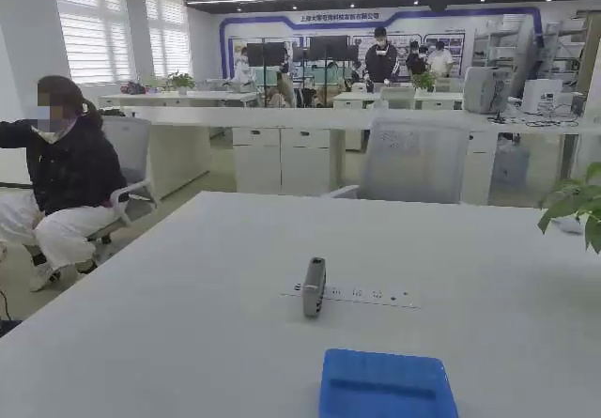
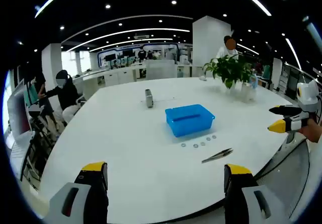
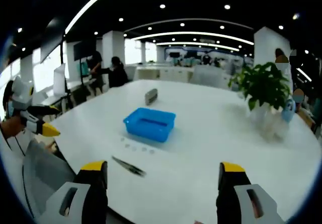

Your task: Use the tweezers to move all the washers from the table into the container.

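The left gripper and right gripper hang back from the desk, jaws spread and empty, probably poised to take the tweezers lying just beside the washers near the container.

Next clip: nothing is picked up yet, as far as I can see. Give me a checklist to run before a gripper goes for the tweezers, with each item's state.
1. The left gripper is open and empty: ok.
2. The right gripper is open and empty: ok.
3. The tweezers lie free on the table, with nothing touching them: ok.
4. The washers sit on the table in a short row between the tweezers and the container: ok.
5. The container has its open side up and stands apart from the washers: ok.
6. Which end of the tweezers is the tip end: cannot tell.
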`<state>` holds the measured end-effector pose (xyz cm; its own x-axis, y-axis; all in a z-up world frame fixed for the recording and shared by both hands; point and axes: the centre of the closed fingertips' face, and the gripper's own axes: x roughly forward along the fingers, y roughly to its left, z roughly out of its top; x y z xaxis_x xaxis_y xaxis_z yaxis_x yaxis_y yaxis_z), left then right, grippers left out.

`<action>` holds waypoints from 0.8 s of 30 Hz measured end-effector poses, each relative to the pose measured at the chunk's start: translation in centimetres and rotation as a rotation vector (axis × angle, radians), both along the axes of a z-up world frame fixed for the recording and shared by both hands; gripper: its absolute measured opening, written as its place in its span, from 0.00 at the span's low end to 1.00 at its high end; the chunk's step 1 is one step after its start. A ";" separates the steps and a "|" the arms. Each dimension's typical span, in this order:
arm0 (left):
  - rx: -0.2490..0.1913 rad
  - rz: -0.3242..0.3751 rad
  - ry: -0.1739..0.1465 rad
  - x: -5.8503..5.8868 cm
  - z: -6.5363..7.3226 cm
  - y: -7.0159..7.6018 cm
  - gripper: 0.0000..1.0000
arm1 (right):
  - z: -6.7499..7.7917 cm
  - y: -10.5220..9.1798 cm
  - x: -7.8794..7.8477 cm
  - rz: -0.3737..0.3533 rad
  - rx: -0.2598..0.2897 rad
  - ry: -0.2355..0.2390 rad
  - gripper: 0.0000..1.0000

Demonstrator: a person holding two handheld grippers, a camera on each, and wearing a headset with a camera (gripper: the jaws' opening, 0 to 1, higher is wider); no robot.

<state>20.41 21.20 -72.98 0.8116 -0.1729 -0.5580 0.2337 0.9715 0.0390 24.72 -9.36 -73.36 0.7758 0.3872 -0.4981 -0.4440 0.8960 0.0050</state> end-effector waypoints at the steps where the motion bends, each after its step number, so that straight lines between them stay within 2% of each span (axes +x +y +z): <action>1: -0.001 0.001 0.000 0.0 0.0 0.0 0.98 | 0.0 0.0 0.0 0.000 0.003 0.001 0.89; 14: -0.002 0.009 0.010 -0.3 -0.3 0.2 0.98 | -0.2 0.4 -0.1 0.018 -0.022 0.002 0.89; 17: 0.004 0.006 0.018 -0.3 -0.5 0.2 0.98 | -0.1 0.2 -0.1 0.013 -0.017 -0.001 0.89; 24: 0.018 -0.002 0.010 -0.3 -0.2 0.0 0.97 | -0.2 0.3 -0.2 0.017 -0.001 0.008 0.89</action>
